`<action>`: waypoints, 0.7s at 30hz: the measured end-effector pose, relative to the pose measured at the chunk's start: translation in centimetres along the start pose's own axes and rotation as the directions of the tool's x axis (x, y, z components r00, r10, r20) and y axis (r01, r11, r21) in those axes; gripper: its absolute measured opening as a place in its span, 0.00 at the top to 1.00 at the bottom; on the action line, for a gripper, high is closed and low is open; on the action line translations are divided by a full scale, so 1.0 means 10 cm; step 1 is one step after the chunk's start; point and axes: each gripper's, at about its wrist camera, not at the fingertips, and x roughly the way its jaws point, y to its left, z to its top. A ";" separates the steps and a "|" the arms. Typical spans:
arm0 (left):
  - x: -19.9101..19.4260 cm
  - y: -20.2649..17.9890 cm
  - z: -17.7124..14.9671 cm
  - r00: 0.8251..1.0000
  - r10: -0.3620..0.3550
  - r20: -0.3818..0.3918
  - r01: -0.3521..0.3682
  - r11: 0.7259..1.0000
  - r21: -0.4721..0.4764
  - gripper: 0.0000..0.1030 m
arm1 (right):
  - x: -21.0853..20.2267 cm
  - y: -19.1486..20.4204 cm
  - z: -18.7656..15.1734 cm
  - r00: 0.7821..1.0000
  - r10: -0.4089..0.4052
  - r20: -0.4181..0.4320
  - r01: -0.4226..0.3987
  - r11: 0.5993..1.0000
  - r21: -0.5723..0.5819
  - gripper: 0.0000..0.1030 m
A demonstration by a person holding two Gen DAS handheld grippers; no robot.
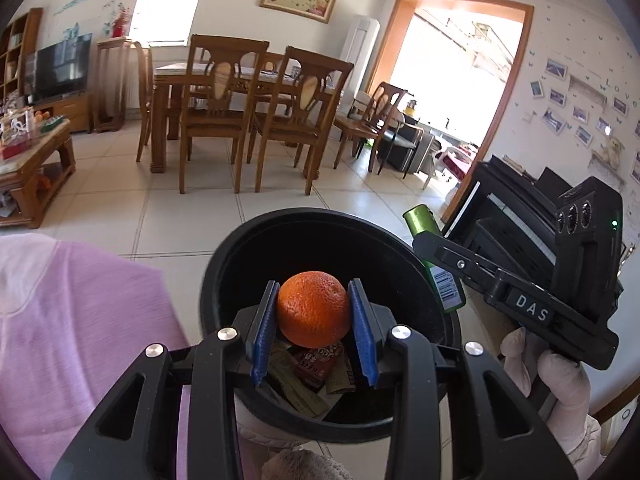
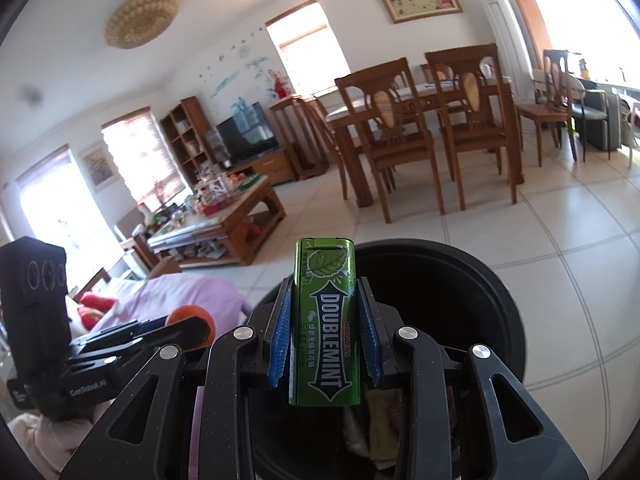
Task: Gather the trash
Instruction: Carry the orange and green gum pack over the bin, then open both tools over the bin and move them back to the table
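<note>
While held over bin (image 1: 224, 272), orange (image 1: 313, 309), gum box (image 2: 325, 322).

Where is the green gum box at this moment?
The green gum box stands upright between the right gripper fingers, above the near rim of the black bin.

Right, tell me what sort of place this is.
Most likely a home's combined living and dining room: a wooden dining table with matching chairs, a television on a low cabinet, and a cluttered coffee table.
</note>
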 end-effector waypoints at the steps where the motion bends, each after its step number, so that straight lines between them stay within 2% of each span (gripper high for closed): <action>1: 0.06 -0.03 0.01 1.000 0.000 -0.007 0.000 1.000 0.010 0.66 | 0.03 -0.05 -0.02 1.000 -0.002 -0.004 0.002 1.000 0.008 0.70; 11: 0.58 -0.26 -0.02 0.995 0.017 -0.095 -0.010 0.998 0.067 0.66 | 0.24 -0.31 -0.23 0.999 -0.035 -0.041 0.037 0.998 0.041 0.70; 21: 0.71 -0.33 -0.07 0.992 0.043 -0.115 -0.031 0.994 0.102 0.65 | 0.43 -0.36 -0.26 0.997 -0.043 -0.069 0.047 0.998 0.051 0.70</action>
